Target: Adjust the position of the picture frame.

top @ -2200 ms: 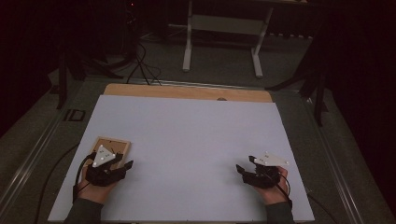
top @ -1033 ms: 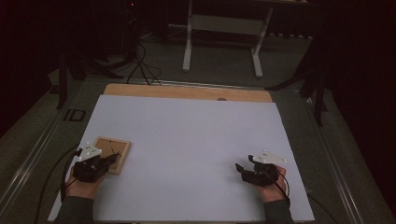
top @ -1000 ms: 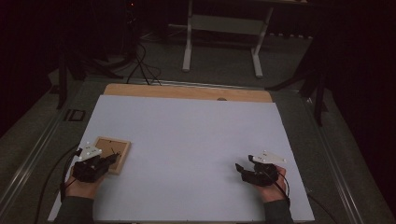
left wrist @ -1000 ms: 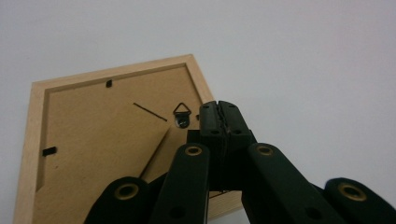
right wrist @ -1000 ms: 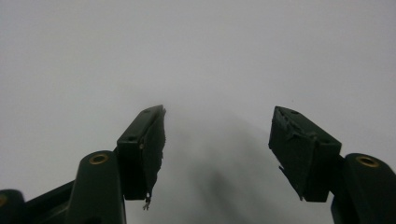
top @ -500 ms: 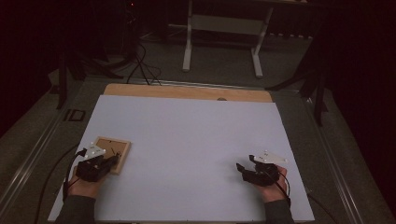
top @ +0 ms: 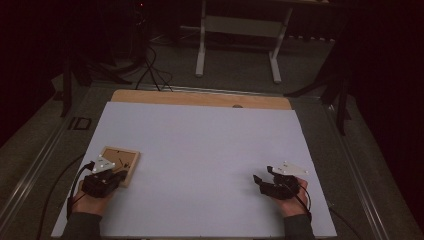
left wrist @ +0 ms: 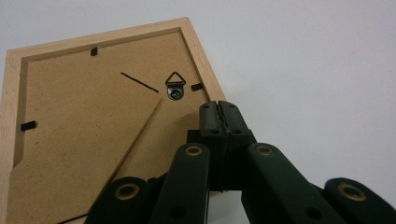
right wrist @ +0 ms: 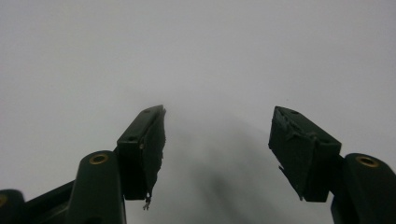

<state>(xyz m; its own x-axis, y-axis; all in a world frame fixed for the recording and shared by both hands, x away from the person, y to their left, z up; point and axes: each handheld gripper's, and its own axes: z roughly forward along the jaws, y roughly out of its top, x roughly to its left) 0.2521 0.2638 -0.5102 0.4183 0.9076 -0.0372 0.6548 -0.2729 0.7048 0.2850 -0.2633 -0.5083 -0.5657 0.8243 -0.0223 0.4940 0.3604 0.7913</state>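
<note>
A light wooden picture frame (top: 121, 161) lies face down near the white table's left front corner. Its brown fibreboard back (left wrist: 88, 126) carries a small metal hanger (left wrist: 175, 87) and black retaining tabs. My left gripper (top: 118, 175) sits at the frame's near right edge. In the left gripper view, the left gripper (left wrist: 218, 109) has its jaws pressed together above the backing, just below the hanger, with nothing visible between them. My right gripper (top: 259, 180) rests low at the front right. The right gripper (right wrist: 217, 135) is open over bare white surface.
The white sheet (top: 210, 150) covers a wooden tabletop whose far edge (top: 200, 98) shows. Cables trail from both grippers off the table's front corners. A metal stand (top: 240, 45) and floor cables lie beyond the table in the dark.
The left hand and gripper have drawn back to the left and nearer the front edge, uncovering most of the frame. The right gripper has stayed still.
</note>
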